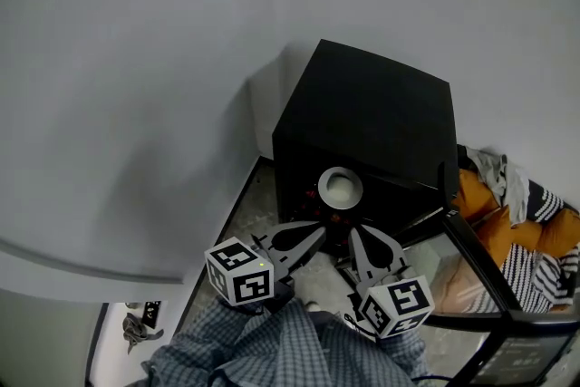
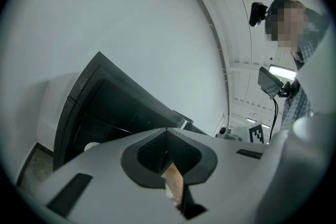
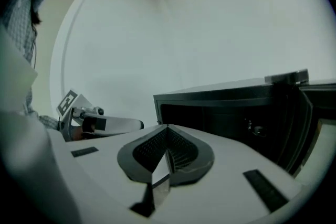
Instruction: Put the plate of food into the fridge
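Observation:
A small black fridge (image 1: 372, 127) stands against the white wall with its front open. A round white plate (image 1: 340, 188) sits just inside the opening; what lies on it is too small to make out. My left gripper (image 1: 306, 237) and right gripper (image 1: 362, 242) hang side by side just in front of the opening, short of the plate. Both are shut with nothing between the jaws. In the left gripper view the closed tips (image 2: 167, 131) point at the dark fridge (image 2: 110, 107). In the right gripper view the closed tips (image 3: 168, 128) face the fridge's dark interior (image 3: 231, 115).
The fridge's glass door (image 1: 476, 272) stands swung open at the lower right. Orange and striped cloth (image 1: 521, 222) is piled behind it. Speckled floor (image 1: 245, 204) shows left of the fridge. The person's checked sleeves (image 1: 281, 344) fill the bottom edge. The left gripper (image 3: 97, 124) appears in the right gripper view.

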`<action>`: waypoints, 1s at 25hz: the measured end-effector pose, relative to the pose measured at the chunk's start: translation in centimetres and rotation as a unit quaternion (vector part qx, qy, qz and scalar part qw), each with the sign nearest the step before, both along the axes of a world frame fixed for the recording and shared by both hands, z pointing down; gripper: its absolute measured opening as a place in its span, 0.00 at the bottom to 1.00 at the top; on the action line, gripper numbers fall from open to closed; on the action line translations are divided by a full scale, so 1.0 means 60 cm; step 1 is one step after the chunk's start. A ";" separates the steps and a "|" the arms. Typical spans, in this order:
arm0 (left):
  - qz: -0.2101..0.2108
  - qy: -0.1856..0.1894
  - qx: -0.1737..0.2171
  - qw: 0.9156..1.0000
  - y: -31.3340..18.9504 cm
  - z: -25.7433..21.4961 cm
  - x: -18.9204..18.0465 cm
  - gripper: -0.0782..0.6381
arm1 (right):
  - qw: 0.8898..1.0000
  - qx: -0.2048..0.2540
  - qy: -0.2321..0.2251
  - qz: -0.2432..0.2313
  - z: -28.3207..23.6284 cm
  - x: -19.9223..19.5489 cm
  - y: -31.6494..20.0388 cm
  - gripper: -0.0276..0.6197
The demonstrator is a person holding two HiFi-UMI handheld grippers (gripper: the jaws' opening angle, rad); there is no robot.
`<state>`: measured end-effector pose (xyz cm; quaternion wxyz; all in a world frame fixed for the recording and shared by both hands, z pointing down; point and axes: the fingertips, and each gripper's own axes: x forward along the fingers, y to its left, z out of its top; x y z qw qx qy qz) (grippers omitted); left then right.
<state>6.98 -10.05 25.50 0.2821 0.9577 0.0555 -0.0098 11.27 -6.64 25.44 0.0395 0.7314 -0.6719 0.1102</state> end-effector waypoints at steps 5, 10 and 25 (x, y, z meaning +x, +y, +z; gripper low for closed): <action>0.009 -0.007 0.007 1.000 0.001 0.008 0.003 0.12 | 1.000 -0.006 0.001 0.001 0.009 -0.002 -0.001 0.05; 0.012 -0.013 0.011 1.000 0.001 0.012 0.007 0.12 | 0.999 -0.003 -0.047 0.012 0.020 0.011 0.001 0.05; 0.006 -0.020 0.008 1.000 -0.005 0.020 0.003 0.12 | 0.998 -0.002 -0.057 -0.002 0.028 0.009 -0.008 0.05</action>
